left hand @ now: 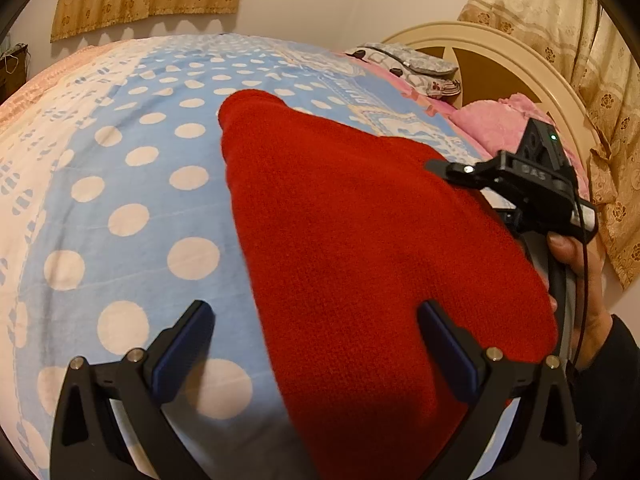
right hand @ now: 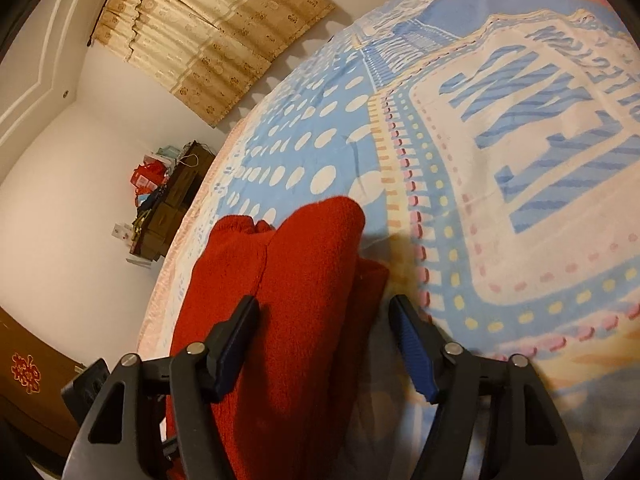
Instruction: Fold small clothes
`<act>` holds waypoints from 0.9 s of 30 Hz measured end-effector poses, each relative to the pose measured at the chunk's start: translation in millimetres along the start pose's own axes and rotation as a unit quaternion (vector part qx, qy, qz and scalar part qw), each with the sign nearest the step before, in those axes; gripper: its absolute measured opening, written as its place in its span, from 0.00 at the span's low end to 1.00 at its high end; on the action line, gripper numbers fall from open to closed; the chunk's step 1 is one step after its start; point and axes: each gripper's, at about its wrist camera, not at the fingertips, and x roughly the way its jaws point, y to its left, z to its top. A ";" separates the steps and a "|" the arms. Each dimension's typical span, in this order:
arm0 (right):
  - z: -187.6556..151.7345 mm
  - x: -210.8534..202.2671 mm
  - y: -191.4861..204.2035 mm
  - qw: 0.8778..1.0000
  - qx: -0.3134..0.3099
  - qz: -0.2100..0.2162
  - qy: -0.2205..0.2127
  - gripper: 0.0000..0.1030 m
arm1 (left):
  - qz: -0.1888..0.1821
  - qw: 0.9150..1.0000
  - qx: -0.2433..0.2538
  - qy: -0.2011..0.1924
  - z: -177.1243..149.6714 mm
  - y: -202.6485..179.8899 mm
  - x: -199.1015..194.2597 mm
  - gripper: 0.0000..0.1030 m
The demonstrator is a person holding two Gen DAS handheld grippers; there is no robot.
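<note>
Item: red knit garment, partly folded, lying on a blue polka-dot blanket.

Left gripper: jaws apart, empty; the garment's edge lies between and ahead of them.

Right gripper: jaws apart, straddling a raised fold, not clamped.

Risk: closing here may pinch only the top layer, or catch blanket too, dragging the fold askew.

Obscured: the garment's near end, cut off below both views; layer count unclear.

The knitted garment lies on the bedspread, pillows behind it by the headboard
</note>
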 end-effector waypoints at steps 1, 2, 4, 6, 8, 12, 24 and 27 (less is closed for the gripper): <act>1.3 3.5 0.3 1.000 -0.001 0.002 0.005 0.52 | 0.000 1.000 0.001 0.000 0.2 -0.2 0.2 1.00; 1.1 5.4 0.1 1.000 -0.003 0.006 0.010 0.50 | 0.001 1.000 0.001 0.000 0.1 -0.9 0.1 1.00; 1.6 9.4 1.0 1.000 -0.007 0.008 0.013 0.46 | 0.002 1.000 0.002 0.000 -0.2 -1.3 0.1 1.00; 0.4 10.7 0.8 1.000 -0.007 0.011 0.012 0.43 | 0.002 1.000 0.002 0.000 0.3 -1.6 0.6 1.00; -0.3 12.5 -0.9 1.000 -0.007 0.014 0.013 0.40 | 0.001 1.000 0.003 0.001 0.7 -2.2 1.2 1.00; -2.3 14.6 4.5 1.000 -0.021 0.005 0.014 0.31 | -0.002 1.000 0.007 0.002 0.6 -2.9 0.8 1.00; -9.3 9.9 16.4 0.998 -0.051 -0.021 0.000 0.27 | 0.000 0.999 0.050 -0.006 0.8 -20.4 -9.3 0.62; -12.8 4.7 23.4 0.998 -0.054 -0.029 -0.009 0.26 | 0.018 0.998 0.056 -0.010 -0.9 -25.5 -14.3 0.53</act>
